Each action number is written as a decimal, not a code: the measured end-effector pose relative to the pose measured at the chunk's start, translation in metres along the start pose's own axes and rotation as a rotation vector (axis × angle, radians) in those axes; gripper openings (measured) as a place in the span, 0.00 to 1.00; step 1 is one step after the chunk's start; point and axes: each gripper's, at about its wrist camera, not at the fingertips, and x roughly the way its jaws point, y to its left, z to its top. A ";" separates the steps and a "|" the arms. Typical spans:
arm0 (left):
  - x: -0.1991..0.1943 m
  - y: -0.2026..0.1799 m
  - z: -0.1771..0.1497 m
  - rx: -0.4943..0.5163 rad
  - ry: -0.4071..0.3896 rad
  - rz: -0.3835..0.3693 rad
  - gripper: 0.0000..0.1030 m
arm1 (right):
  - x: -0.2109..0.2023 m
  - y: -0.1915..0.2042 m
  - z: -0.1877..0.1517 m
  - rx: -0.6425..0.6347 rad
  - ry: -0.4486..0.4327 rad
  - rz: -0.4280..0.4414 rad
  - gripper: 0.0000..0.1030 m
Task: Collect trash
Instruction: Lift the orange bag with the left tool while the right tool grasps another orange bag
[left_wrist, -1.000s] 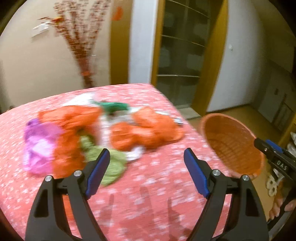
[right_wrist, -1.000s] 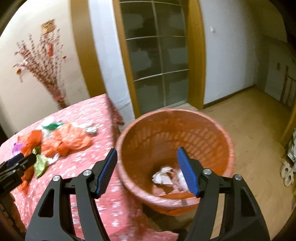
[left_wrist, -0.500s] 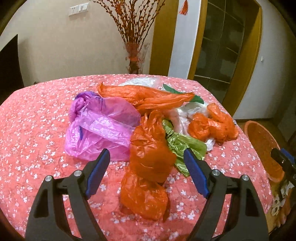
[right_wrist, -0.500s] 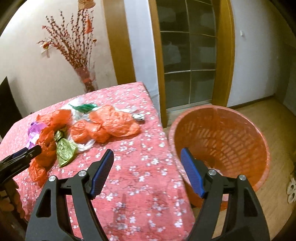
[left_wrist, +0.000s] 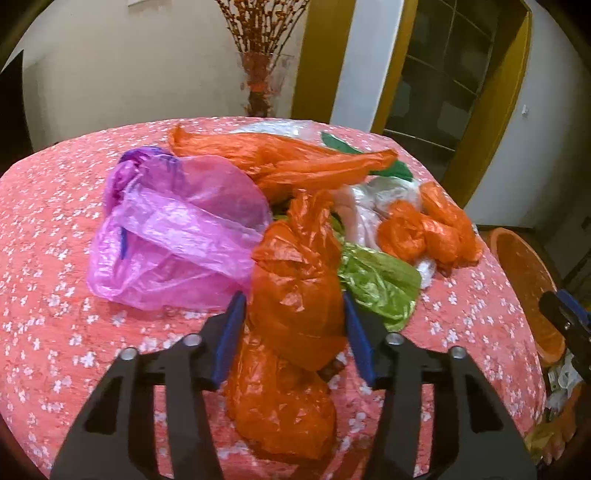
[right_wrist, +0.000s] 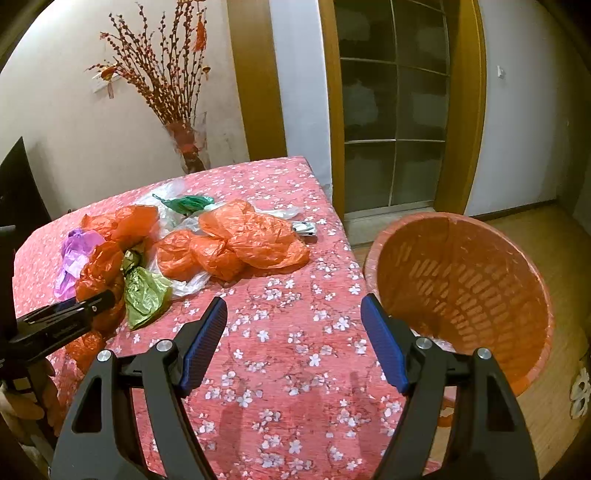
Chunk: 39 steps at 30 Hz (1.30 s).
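Note:
A heap of plastic bags lies on the red flowered tablecloth (left_wrist: 55, 332). My left gripper (left_wrist: 293, 334) has its jaws pressed against both sides of a crumpled orange bag (left_wrist: 295, 280) at the heap's near edge; this bag also shows in the right wrist view (right_wrist: 98, 273). A pink bag (left_wrist: 177, 236), a green bag (left_wrist: 376, 280) and more orange bags (left_wrist: 428, 232) lie around it. My right gripper (right_wrist: 293, 343) is open and empty over the bare cloth, beside the orange trash basket (right_wrist: 461, 291).
A vase of red branches (right_wrist: 184, 144) stands at the table's far edge by the wall. A small white packet (right_wrist: 304, 229) lies near the right table edge. The basket stands on the wooden floor (right_wrist: 535, 229) by a glass door.
My left gripper has moved forward over the near orange bag and its jaws have narrowed onto it. My right gripper has swung left, from over the basket to over the table.

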 end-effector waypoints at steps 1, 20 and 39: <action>0.000 -0.001 -0.001 0.003 -0.002 -0.002 0.44 | 0.000 0.001 0.000 -0.001 0.000 0.001 0.72; -0.061 0.025 0.021 -0.051 -0.168 -0.003 0.40 | 0.063 0.030 0.044 -0.004 0.050 0.088 0.53; -0.048 0.042 0.032 -0.080 -0.161 -0.015 0.40 | 0.108 0.076 0.039 -0.141 0.158 0.114 0.37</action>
